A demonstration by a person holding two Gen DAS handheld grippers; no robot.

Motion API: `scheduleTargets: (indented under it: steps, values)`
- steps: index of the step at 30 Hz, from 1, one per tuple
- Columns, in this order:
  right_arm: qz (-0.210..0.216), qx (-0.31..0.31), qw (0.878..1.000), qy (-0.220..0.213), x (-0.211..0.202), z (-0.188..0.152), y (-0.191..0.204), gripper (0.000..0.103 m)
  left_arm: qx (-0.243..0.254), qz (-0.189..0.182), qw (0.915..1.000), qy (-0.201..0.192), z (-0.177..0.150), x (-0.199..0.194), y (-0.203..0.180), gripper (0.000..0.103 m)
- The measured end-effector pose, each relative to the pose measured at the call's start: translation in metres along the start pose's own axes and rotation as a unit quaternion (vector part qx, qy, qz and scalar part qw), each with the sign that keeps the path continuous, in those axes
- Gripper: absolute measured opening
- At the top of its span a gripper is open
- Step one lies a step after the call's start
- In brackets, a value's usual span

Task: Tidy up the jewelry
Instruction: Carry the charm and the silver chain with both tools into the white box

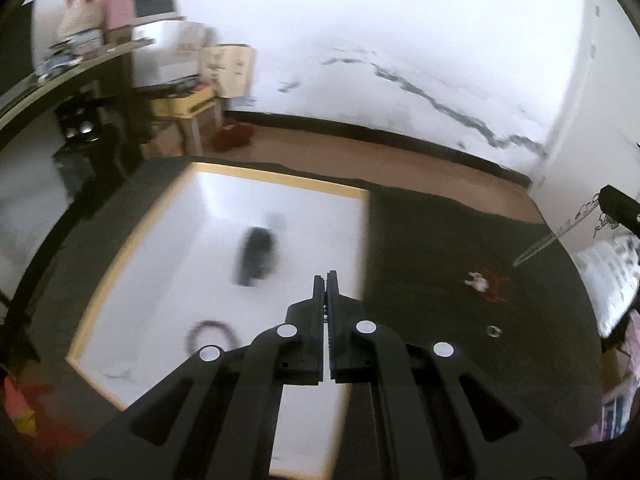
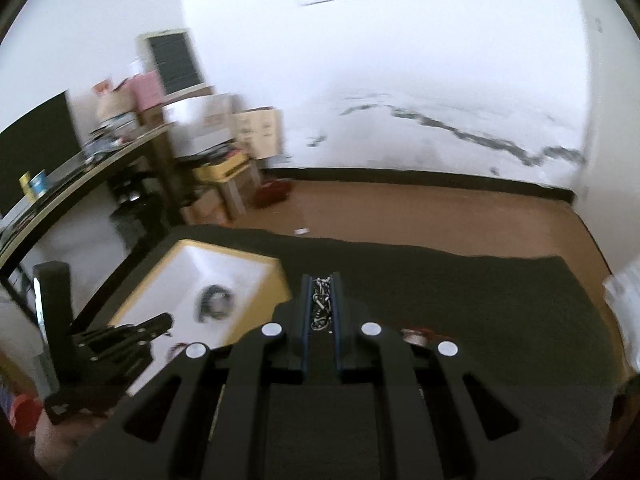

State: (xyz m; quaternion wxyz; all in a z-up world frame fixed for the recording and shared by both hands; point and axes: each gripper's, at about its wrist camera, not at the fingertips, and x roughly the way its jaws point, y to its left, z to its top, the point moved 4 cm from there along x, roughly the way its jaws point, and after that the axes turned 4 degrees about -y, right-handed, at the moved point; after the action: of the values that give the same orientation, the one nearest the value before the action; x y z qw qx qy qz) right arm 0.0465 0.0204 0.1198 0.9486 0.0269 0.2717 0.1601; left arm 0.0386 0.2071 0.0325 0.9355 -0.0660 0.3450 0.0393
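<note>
While the right gripper [image 2: 321, 300] hangs above the dark grey felt-covered bench [image 2: 460, 300], its jaws pinch a bunched silver link chain [image 2: 321, 300], which fills the narrow gap between the blue pads; in the left wrist view a loose length of the same chain [image 1: 536, 246] trails down from it toward the felt. The left gripper [image 1: 326, 280] hovers over the shallow white tray with a yellow wooden rim [image 1: 280, 178], jaws pressed together on nothing. Already in the tray lie a dark coiled band [image 1: 256, 256] and a reddish beaded bracelet [image 1: 210, 334]. Out on the felt sit a small white charm on a red cord [image 1: 478, 280] and a little metal ring [image 1: 495, 331]. I judge the chain light, limp and slippery: it will swing and may slide out link by link, so a grip on the gathered bundle suits it better than on one strand. The ring looks hard and tiny, best taken across its rim.
</note>
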Motion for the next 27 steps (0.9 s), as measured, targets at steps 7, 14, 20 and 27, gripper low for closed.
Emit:
scheduleTargets:
  steps: [7,14,20,27]
  values:
    - [0.059,-0.047,0.997,0.026,0.039,0.006,0.106,0.009,-0.033,0.059,0.9977,0.0,-0.01,0.002,0.084,0.001]
    - [0.089,-0.069,0.992,0.057,0.081,-0.007,0.176,0.009,-0.047,0.082,0.9952,0.027,-0.022,0.029,0.125,0.001]
    - [0.087,-0.073,0.991,0.077,0.11,-0.021,0.195,0.009,-0.043,0.081,0.9942,0.056,-0.03,0.054,0.128,0.001]
    - [0.077,-0.074,0.99,0.091,0.125,-0.031,0.191,0.009,-0.033,0.092,0.9922,0.076,-0.04,0.068,0.131,0.001]
